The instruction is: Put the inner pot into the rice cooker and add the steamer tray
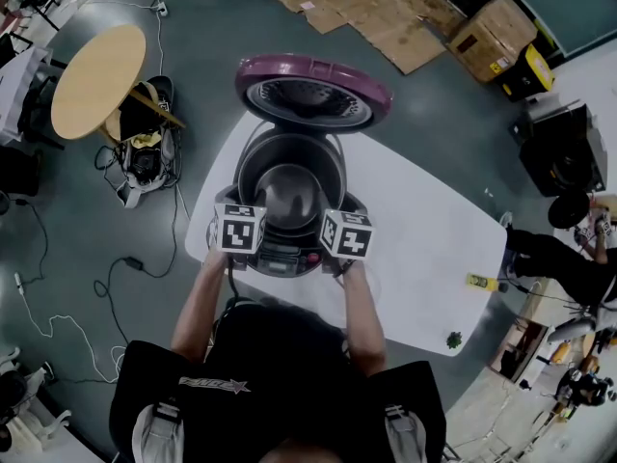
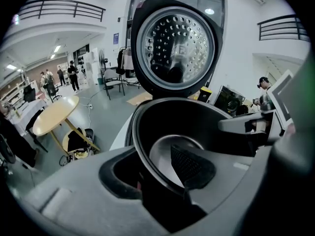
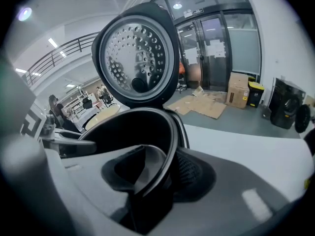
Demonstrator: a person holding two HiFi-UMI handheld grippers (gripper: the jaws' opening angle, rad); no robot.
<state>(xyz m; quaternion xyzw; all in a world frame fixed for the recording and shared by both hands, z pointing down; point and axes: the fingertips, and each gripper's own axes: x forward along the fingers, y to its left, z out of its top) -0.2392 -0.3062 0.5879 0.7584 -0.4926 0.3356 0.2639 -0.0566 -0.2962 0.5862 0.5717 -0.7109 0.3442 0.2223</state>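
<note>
The rice cooker [image 1: 285, 258] stands on the white table [image 1: 424, 249] with its purple lid [image 1: 313, 92] swung up at the back. The dark inner pot [image 1: 289, 193] is in the cooker's opening; whether it rests on the bottom I cannot tell. My left gripper [image 1: 247, 208] is shut on the near left of the pot's rim [image 2: 145, 165], one jaw inside and one outside. My right gripper [image 1: 332, 212] is shut on the near right of the rim [image 3: 168, 162] in the same way. The perforated lid plate [image 2: 174, 43] faces both gripper views. No steamer tray is in view.
A small yellow object [image 1: 482, 282] and a small green one [image 1: 453, 340] lie near the table's right edge. A round wooden table [image 1: 96, 80] stands on the floor at the left, with cables around it. Cardboard sheets [image 1: 371, 8] and boxes lie beyond.
</note>
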